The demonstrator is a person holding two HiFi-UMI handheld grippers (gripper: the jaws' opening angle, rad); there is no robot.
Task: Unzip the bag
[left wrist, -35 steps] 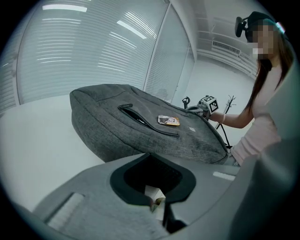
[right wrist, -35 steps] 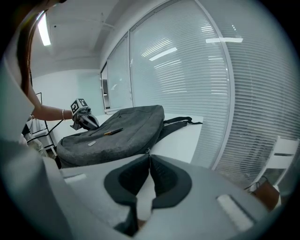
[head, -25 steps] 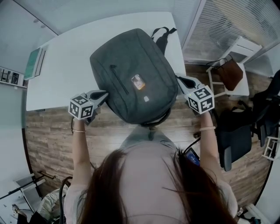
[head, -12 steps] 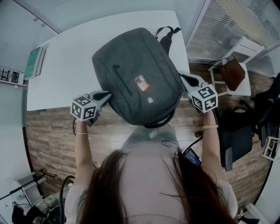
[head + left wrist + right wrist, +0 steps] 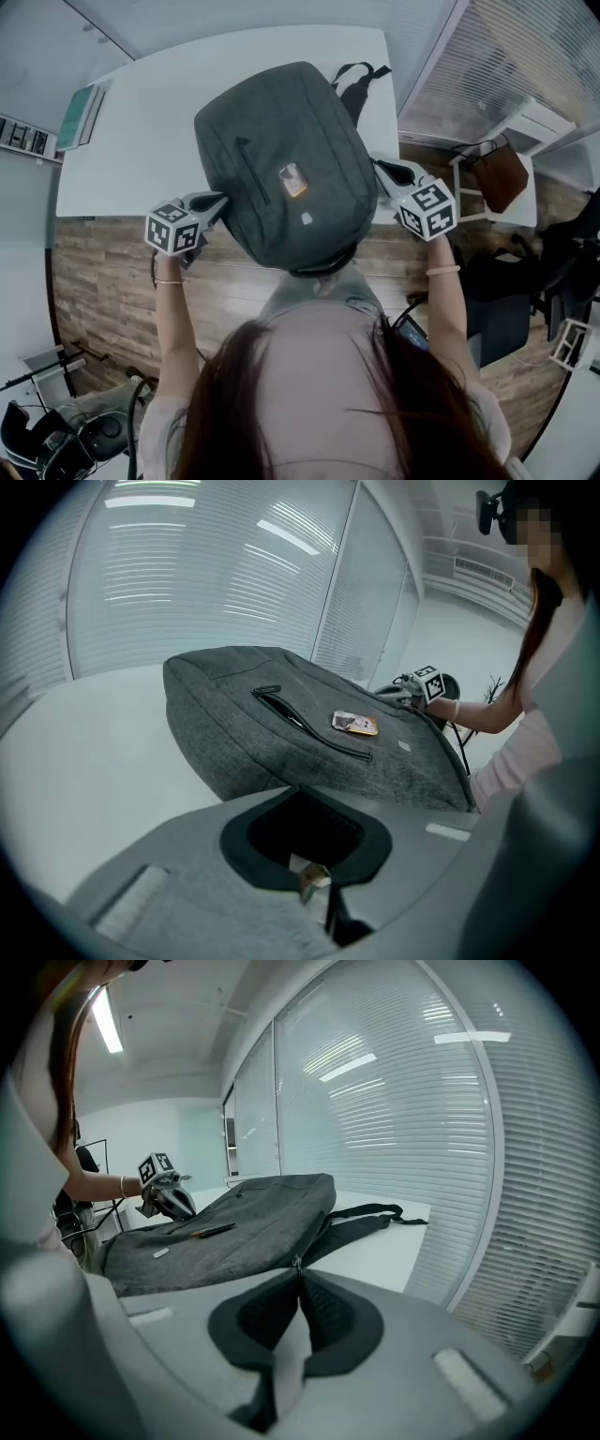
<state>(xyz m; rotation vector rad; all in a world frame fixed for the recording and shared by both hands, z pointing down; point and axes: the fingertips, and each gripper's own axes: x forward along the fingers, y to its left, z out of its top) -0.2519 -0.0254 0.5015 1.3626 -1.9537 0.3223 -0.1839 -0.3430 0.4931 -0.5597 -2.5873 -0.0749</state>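
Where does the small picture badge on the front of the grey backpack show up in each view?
Head view: the badge sits near picture centre, mid-front of the backpack.
Left gripper view: right of centre, beside the pocket zipper.
Right gripper view: left of centre, seen only as a thin, foreshortened sliver.
Shared landmark: the small pale label next to it, at and.

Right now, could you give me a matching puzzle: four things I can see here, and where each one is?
Things:
1. backpack
2. shoulder straps
3. left gripper
4. right gripper

Places:
a. pinching the zipper pull on the bag's right side
b. lying flat on the white table
c. at the bag's left edge
d. trailing off the bag's far end

Pairs: 1-b, 2-d, 3-c, 4-a
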